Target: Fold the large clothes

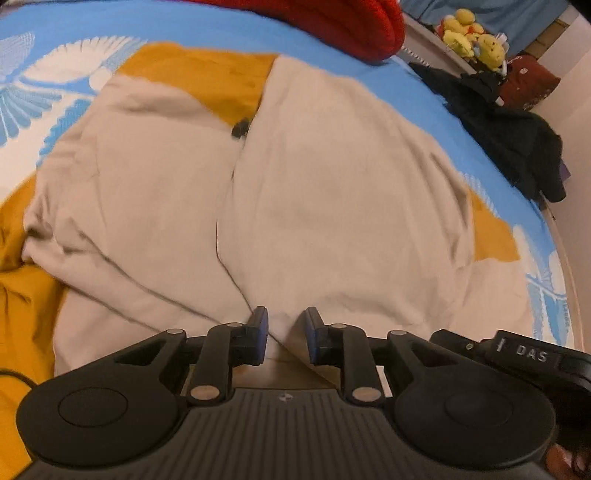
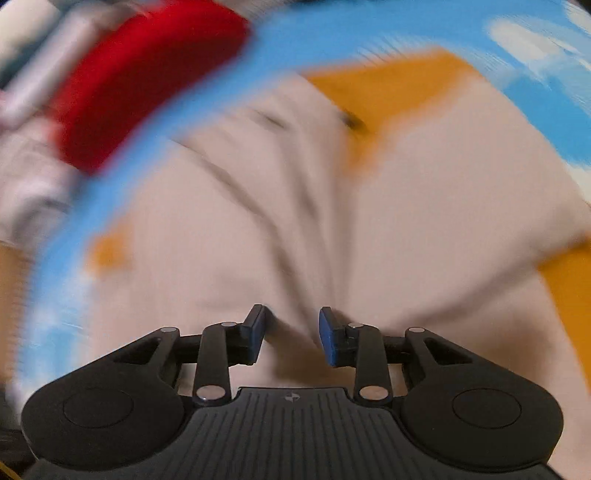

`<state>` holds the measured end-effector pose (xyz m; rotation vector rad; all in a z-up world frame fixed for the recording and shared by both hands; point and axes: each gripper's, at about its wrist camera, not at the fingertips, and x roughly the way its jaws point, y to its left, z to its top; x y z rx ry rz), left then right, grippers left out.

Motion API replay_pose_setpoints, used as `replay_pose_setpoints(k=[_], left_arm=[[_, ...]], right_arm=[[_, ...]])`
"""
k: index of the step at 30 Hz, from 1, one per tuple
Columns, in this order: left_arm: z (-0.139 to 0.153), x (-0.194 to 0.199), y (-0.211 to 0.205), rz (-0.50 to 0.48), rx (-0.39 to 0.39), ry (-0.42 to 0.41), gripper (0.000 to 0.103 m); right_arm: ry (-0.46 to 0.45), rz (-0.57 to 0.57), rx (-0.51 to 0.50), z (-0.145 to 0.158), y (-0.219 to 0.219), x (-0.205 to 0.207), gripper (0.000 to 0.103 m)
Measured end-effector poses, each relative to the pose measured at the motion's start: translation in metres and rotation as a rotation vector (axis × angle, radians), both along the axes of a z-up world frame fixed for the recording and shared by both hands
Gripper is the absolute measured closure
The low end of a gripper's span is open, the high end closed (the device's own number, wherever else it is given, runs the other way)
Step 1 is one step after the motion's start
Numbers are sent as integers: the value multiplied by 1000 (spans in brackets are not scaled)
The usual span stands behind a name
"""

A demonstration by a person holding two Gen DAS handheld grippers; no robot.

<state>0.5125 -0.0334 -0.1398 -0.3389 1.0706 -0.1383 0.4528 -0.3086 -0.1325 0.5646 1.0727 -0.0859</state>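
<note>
1. The beige garment lies spread over a mustard cloth on the blue bird-print bedspread; its two halves meet along a centre seam, so the fold seems part-made, with the near hem the likely edge to lift next.
2. The left gripper hangs above the garment's near hem; its jaws stand narrowly apart, with a ridge of fabric rising between them, and the pads do not appear to press it.
3. The right gripper hangs over the same garment, jaws a little wider; this view is badly smeared, so whether cloth sits between the pads I cannot tell, though they look free of it.
4. The next move calls for both pairs of jaws to pinch the near hem well apart from each other, then carry it towards the garment's far edge, keeping the layers level.
5. Beyond the garment's far edge lies a red knit; off its right side, past the bed's edge, sit a black garment and yellow plush toys.
</note>
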Motion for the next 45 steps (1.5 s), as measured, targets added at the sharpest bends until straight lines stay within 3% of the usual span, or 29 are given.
replay_pose_setpoints(k=[3, 6, 9, 11, 16, 21, 25, 29, 32, 35, 37, 40, 42, 45], left_arm=[[17, -3, 3, -1, 2, -48, 77], [35, -9, 12, 17, -16, -77, 77], [67, -19, 22, 14, 12, -141, 77], [90, -24, 24, 13, 25, -189, 77], [154, -68, 37, -11, 76, -388, 77], [194, -151, 58, -41, 115, -526, 77], [216, -249, 86, -25, 73, -592, 77], [204, -351, 107, -41, 134, -641, 77], [175, -402, 117, -9, 177, -505, 77], [170, -425, 127, 25, 163, -457, 78], [181, -433, 134, 55, 150, -476, 78], [184, -438, 147, 82, 156, -516, 78], [171, -435, 155, 110, 161, -473, 78], [138, -419, 167, 143, 144, -393, 78]], right_arm=[[-3, -74, 26, 4, -11, -1, 69], [-90, -82, -98, 29, -6, -9, 69], [-169, -119, -109, 53, -18, -21, 69], [-259, -119, -146, 77, -19, -28, 69], [-583, -51, -297, 154, -22, -72, 69], [-857, 14, -395, 226, -34, -158, 69], [-955, -39, -438, 267, -49, -268, 68], [-962, -69, -492, 267, -67, -376, 68], [-926, -127, -503, 244, -81, -445, 68], [-815, -194, -506, 202, -91, -497, 68], [-710, -196, -486, 187, -97, -506, 67], [-740, -186, -474, 198, -106, -512, 67], [-718, -181, -508, 192, -107, -510, 67], [-640, -182, -466, 167, -114, -493, 67]])
